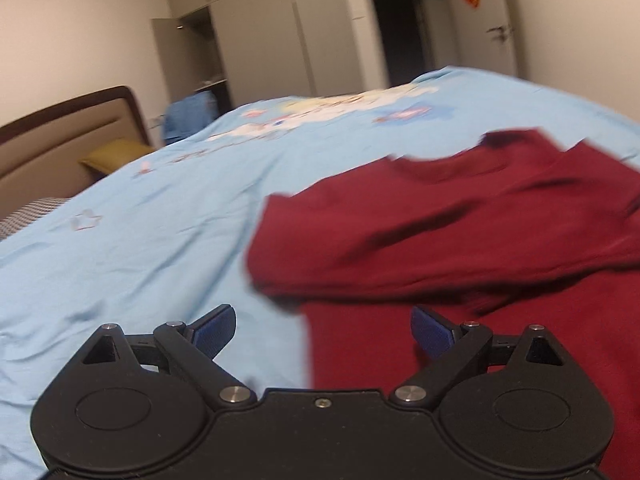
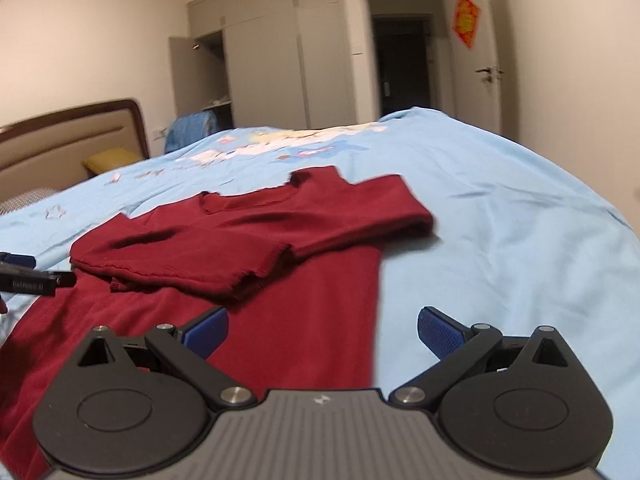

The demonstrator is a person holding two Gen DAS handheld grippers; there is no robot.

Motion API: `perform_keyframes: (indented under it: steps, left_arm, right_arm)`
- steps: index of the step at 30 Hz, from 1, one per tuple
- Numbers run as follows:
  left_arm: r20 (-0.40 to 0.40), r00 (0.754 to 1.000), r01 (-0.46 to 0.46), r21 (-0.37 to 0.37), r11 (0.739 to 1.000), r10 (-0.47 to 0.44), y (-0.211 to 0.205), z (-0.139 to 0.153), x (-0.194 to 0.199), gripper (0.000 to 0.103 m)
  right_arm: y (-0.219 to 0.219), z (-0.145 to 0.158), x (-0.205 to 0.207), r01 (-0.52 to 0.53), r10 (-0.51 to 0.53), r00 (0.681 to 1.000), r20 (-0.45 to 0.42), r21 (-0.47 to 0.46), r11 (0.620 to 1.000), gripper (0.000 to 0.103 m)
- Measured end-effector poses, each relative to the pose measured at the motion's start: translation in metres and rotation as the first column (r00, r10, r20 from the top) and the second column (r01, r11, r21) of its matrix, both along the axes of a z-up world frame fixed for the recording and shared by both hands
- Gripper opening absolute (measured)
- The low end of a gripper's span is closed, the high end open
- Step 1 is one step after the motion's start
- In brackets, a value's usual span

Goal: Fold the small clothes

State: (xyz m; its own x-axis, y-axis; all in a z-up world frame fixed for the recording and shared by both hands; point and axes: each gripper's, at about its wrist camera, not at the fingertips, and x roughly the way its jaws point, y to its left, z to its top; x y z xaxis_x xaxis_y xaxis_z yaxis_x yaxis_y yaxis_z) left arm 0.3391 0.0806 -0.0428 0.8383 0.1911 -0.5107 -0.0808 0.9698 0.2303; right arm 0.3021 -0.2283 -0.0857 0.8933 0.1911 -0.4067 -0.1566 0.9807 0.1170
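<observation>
The red top [image 2: 248,240] is lying flat on the blue bedspread [image 2: 500,240], neck toward the far side of the bed, with both sleeves folded in across the chest so that they are overlapping just below the collar; its lower body is running back toward me under the grippers. I am holding the left gripper [image 1: 323,330] above the top's left edge, jaws spread wide and gripping nothing, one blue pad [image 1: 216,328] over bare bedspread and the other over red cloth. I am keeping the right gripper [image 2: 323,330] above the top's right edge in the same way, jaws released and empty, its left pad [image 2: 208,334] over the cloth and its right pad over the bedspread. In the right view the tip of the left gripper is showing at the left margin, just beside the folded sleeve. Farther out, a cartoon print [image 2: 296,140] is crossing the bedspread, a yellow pillow [image 2: 110,160] is leaning by the headboard [image 2: 68,136], and a wardrobe [image 2: 272,56] and a dark doorway [image 2: 404,56] are standing behind. The left view is blurring somewhat.
</observation>
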Motion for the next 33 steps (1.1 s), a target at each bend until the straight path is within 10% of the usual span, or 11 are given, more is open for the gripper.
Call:
perform_keyframes:
  steps: [21, 27, 33]
  left_arm:
    - [0.125, 0.984, -0.151, 0.179, 0.972, 0.13, 0.04, -0.01, 0.076, 0.09]
    - [0.213, 0.977, -0.069, 0.191, 0.979, 0.027, 0.034, -0.003, 0.063, 0.086]
    - [0.167, 0.986, -0.056, 0.227, 0.972, 0.018, 0.026, -0.005, 0.079, 0.054]
  right_arm:
    - [0.066, -0.031, 0.1, -0.155, 0.154, 0.985, -0.075, -0.004, 0.988, 0.103]
    - [0.068, -0.032, 0.1, -0.153, 0.152, 0.986, -0.075, -0.015, 0.988, 0.103]
    - [0.068, -0.032, 0.1, -0.153, 0.152, 0.986, -0.075, -0.015, 0.988, 0.103]
